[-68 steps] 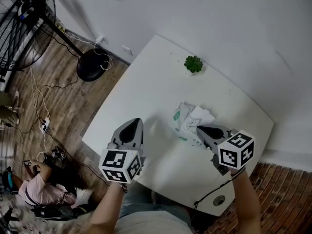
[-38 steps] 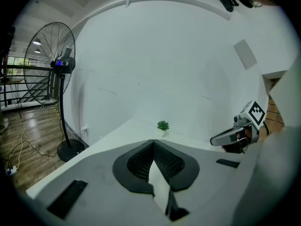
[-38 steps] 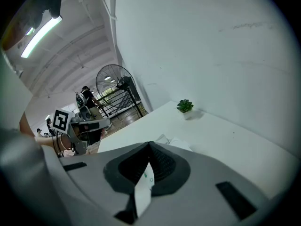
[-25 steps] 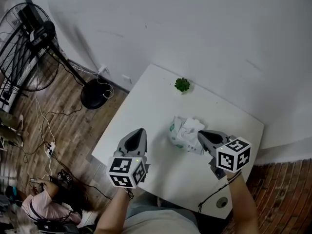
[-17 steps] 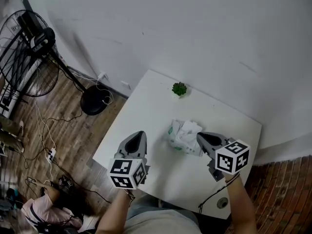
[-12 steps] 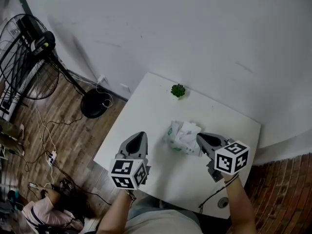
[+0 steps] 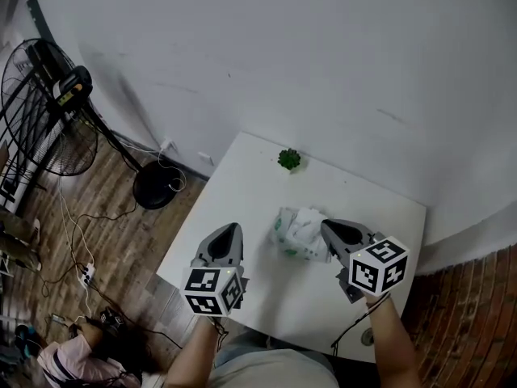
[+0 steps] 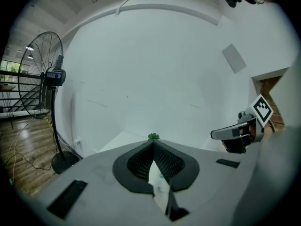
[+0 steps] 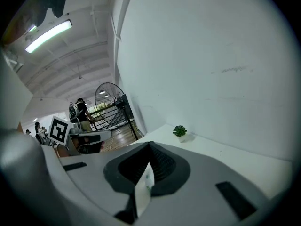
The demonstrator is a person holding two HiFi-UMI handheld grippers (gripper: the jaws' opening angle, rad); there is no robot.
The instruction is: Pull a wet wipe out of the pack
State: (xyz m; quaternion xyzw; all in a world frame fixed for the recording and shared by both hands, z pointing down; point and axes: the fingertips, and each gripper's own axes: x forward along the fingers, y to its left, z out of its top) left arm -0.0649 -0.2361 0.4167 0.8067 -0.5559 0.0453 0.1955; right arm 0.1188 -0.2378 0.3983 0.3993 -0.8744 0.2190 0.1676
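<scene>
White bench (image 7: 242,176) up against a plain white wall (image 7: 323,63), two grippers over it with the wipe pack between them.
Left gripper (image 8: 153,144) had its jaws pressed together at the tips with nothing in them. It hung over the near-left part of the bench, a bit left of the pack and not touching it. Right gripper (image 9: 149,144) had its jaws closed too, tips right at the right edge of the wet wipe pack (image 7: 292,237); honestly couldn't tell if they pinched anything. Pack lay about mid-bench, with a crumpled white wipe (image 7: 309,219) sticking out on top. Little green plant (image 7: 288,159) stood at the far edge by the wall. Off to the left, a standing fan (image 7: 40,107) on the wood floor (image 7: 105,217).
</scene>
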